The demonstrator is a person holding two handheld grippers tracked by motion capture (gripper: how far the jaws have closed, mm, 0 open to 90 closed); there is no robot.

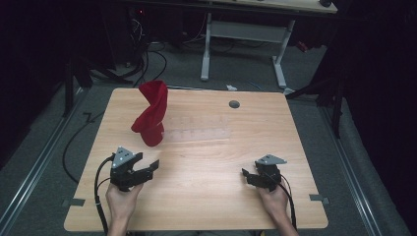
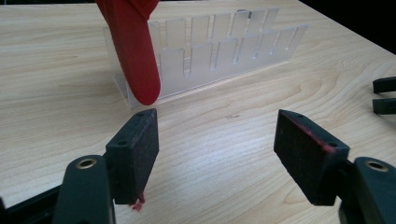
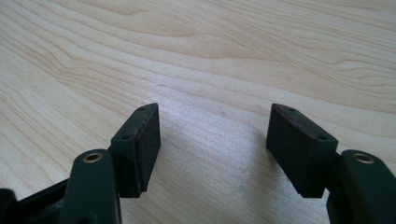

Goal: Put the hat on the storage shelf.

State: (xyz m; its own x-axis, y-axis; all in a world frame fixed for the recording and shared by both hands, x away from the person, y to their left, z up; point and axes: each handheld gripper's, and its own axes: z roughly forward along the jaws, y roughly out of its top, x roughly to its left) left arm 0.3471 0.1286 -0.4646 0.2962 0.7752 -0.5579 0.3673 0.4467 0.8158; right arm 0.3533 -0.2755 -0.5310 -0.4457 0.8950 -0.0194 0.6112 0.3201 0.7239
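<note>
Red cloth (image 1: 151, 114), twisted and standing tall, is draped over the left end of a clear frosted acrylic rack with upright slots (image 2: 219, 51), well up the light wooden tabletop (image 1: 206, 196) from my hands. In the left gripper view its rounded lower tip hangs down the rack's front face, just beyond my left claw (image 2: 217, 149), whose jaws stand wide apart with nothing between them; a red shred clings under one pad. My right claw (image 3: 215, 144) rests low over bare wood on the right side, jaws likewise spread and empty, well apart from the cloth.

I judge the step in hand to be the left claw's reach for the cloth. To do it well, I would bring the jaws forward so that the hanging tip sits squarely between the pads, not off one edge, and close on a thick fold rather than a single thin layer. I'd keep the lower pad off the rack's base so the plastic isn't pinched or dragged along. Lifting should go mostly upward, since the slots could snag the fabric and tip the light rack.
</note>
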